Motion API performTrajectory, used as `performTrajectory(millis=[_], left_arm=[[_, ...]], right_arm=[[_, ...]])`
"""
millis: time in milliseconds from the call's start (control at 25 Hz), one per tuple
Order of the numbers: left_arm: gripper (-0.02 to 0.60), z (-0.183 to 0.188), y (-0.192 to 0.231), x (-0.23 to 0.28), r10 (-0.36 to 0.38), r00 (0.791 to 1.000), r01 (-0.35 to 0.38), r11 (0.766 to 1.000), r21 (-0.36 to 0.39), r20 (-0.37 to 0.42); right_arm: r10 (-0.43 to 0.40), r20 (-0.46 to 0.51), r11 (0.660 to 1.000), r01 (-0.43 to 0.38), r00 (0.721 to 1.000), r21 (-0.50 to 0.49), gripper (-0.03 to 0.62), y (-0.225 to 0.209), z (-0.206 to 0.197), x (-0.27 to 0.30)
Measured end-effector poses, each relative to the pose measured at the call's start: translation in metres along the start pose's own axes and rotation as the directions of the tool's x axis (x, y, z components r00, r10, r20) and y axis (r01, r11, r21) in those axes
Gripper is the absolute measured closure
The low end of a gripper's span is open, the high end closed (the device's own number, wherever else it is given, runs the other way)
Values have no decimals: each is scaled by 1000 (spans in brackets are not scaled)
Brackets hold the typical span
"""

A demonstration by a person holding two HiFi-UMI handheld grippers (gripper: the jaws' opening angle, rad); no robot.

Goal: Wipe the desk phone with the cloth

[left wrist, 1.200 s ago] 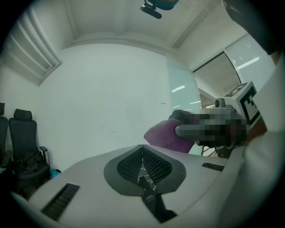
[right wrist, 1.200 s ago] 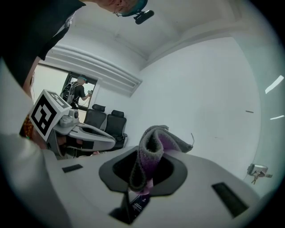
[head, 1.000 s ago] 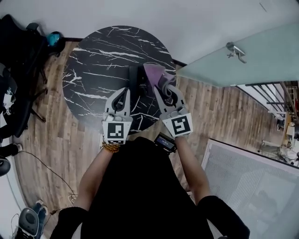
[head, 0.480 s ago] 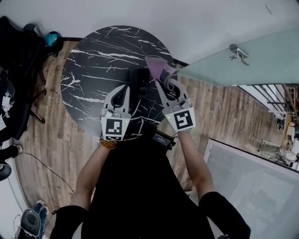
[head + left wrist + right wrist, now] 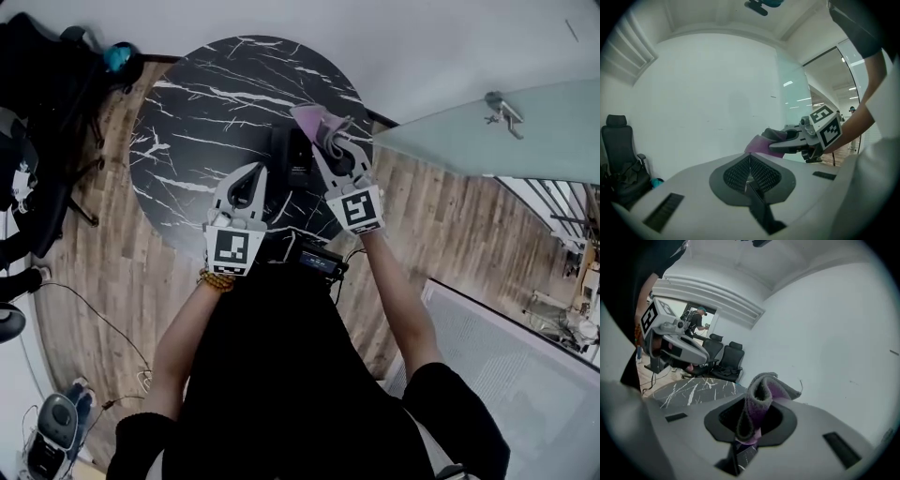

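On the round black marble table [image 5: 187, 112] sits the dark desk phone [image 5: 289, 155], near the table's right side. My right gripper [image 5: 328, 141] is shut on a folded purple-grey cloth [image 5: 312, 120], held just right of the phone's far end; whether cloth and phone touch is unclear. In the right gripper view the cloth [image 5: 761, 404] bulges up between the jaws. My left gripper [image 5: 251, 173] hovers left of the phone, shut and holding nothing. The left gripper view shows the right gripper [image 5: 780, 146] with the cloth [image 5: 759, 143]; the right gripper view shows the left gripper [image 5: 710, 358].
Black office chairs [image 5: 37, 84] crowd the table's left side, with a teal object [image 5: 117, 56] beside them. A glass door with a handle [image 5: 502, 108] stands to the right. A white wall runs behind the table. A small device [image 5: 319, 262] hangs at the person's waist.
My right gripper has carried the cloth forward, farther over the table beside the phone. The left gripper has stayed about where it was, still shut.
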State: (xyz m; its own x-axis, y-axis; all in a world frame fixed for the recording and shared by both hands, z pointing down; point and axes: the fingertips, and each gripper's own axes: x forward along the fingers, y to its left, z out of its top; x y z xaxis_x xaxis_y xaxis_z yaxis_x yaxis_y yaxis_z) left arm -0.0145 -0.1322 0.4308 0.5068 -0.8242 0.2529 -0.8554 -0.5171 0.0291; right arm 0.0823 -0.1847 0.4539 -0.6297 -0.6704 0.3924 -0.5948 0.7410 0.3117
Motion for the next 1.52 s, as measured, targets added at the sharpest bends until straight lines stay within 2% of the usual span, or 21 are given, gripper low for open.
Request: performTrajectory(millis=[240, 360, 560, 680, 760, 920, 1000, 1280, 1520], left_arm=[[568, -8, -4, 7, -23, 1000, 23, 1000, -1, -15], [568, -12, -7, 10, -37, 999, 37, 999, -7, -20], [568, -17, -8, 10, -38, 999, 38, 999, -13, -30], [568, -22, -6, 7, -32, 999, 32, 999, -13, -40], [568, -26, -6, 5, -29, 998, 28, 1000, -11, -48], [568, -32, 0, 2, -14, 998, 13, 1000, -13, -59], [568, -34, 2, 2, -9, 998, 8, 1000, -16, -65], [568, -37, 1, 5, -18, 997, 17, 1000, -18, -70], [568, -43, 2, 6, -27, 996, 25, 999, -27, -84]], right_arm=[[-14, -69, 982, 0, 998, -190, 531, 3, -26, 14], [7, -100, 964, -33, 995, -265, 531, 13, -35, 24], [52, -158, 931, -106, 986, -350, 530, 33, -55, 43], [69, -182, 925, -131, 981, -358, 530, 38, -64, 57], [55, -174, 931, -113, 983, -348, 531, 32, -61, 64], [-51, -151, 921, -12, 987, -389, 530, 11, -49, 74], [-63, -180, 916, -14, 982, -401, 530, 11, -57, 81], [98, -336, 893, -232, 937, -385, 530, 55, -109, 97], [190, -422, 883, -342, 887, -322, 530, 78, -132, 102]])
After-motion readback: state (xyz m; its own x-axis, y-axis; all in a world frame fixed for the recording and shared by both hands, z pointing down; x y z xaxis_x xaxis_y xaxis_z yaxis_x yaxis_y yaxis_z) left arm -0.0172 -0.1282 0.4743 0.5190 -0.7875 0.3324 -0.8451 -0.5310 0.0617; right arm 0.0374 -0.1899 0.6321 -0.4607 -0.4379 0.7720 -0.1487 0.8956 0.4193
